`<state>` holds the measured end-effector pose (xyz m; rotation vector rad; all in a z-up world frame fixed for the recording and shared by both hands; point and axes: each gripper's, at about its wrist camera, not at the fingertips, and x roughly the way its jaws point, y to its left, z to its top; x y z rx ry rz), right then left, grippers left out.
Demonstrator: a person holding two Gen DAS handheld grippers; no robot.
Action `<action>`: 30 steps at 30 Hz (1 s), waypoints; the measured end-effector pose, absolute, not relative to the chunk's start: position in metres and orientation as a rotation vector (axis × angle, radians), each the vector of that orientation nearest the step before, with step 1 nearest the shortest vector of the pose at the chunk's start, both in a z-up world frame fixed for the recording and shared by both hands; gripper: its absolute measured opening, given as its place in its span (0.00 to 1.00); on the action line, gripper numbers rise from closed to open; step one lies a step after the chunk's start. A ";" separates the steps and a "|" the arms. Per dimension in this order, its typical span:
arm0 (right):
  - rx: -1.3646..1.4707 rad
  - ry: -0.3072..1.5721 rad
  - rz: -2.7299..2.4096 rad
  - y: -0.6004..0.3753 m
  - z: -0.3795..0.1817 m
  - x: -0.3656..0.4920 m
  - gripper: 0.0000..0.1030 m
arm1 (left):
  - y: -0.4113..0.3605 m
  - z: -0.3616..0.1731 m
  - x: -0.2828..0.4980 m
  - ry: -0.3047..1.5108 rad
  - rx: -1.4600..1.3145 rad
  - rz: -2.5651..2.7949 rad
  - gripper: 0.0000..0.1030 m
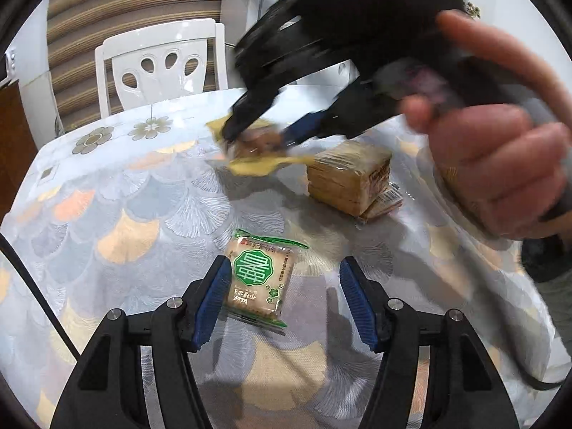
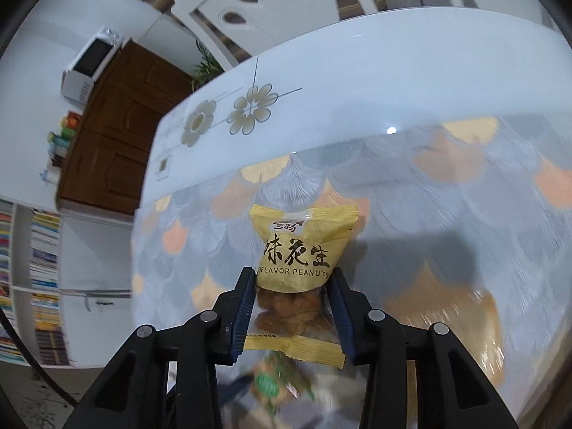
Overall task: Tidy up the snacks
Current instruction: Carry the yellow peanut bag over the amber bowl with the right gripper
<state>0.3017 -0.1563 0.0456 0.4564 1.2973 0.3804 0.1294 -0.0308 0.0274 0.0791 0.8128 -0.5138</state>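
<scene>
One peanut packet (image 2: 298, 250), one green packet (image 1: 260, 276), one cracker stack (image 1: 348, 177)

You get even, bright indoor light in both views; a small glare spot sits on the glossy table top (image 2: 391, 129); soft shadows fall on the tablecloth (image 2: 447, 246). Left wrist view: the right gripper (image 1: 255, 139) and the hand (image 1: 500, 164) are motion-blurred. Right wrist view: the bottom is smeared; fisheye bending and black vignette at the edges.
</scene>
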 end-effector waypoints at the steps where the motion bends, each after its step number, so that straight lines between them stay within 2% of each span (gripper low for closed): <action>1: 0.466 1.285 0.375 -0.164 0.052 0.294 0.39 | -0.033 0.027 0.129 0.812 0.086 -0.518 0.59; 4: 0.495 1.242 0.365 -0.184 0.073 0.272 0.39 | -0.041 0.027 0.127 0.810 0.123 -0.509 0.58; 6: 0.507 1.210 0.360 -0.195 0.085 0.258 0.39 | -0.047 0.027 0.126 0.799 0.168 -0.480 0.47; 10: 0.530 1.141 0.352 -0.223 0.112 0.217 0.39 | -0.055 0.025 0.125 0.776 0.268 -0.402 0.14; 12: 0.540 1.117 0.353 -0.234 0.120 0.200 0.39 | -0.053 0.027 0.124 0.785 0.268 -0.390 0.09; 22: 0.604 1.048 0.368 -0.268 0.125 0.091 0.39 | -0.077 0.079 0.074 0.703 0.244 -0.395 0.08; 30: 0.601 0.896 0.208 -0.343 0.165 0.033 0.39 | -0.142 0.146 0.041 0.596 0.248 -0.604 0.08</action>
